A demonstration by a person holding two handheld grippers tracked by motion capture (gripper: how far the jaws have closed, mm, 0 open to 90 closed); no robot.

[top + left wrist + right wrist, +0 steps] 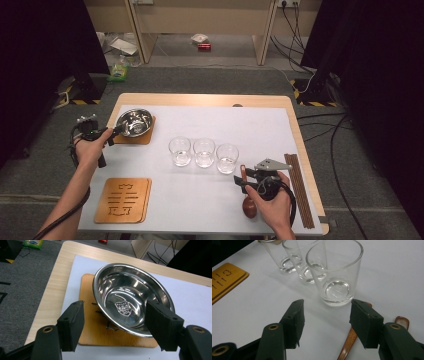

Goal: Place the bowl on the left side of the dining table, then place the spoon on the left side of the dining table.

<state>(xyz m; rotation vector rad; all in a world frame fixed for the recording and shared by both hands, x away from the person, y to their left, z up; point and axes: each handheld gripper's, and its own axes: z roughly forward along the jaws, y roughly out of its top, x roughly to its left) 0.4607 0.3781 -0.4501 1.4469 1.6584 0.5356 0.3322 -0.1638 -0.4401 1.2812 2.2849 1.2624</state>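
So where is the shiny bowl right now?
The shiny bowl sits on a wooden mat at the table's far left in the high view, just ahead of the left gripper, left of the three glasses.

Three glasses (203, 152) in a row — chopsticks (299, 187) at the table's right edge.

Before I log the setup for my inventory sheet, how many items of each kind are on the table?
Clear drinking glasses: 3
Wooden trivets: 2
Stainless steel bowl: 1
Wooden spoon: 1
Bundle of dark chopsticks: 1
Total: 8
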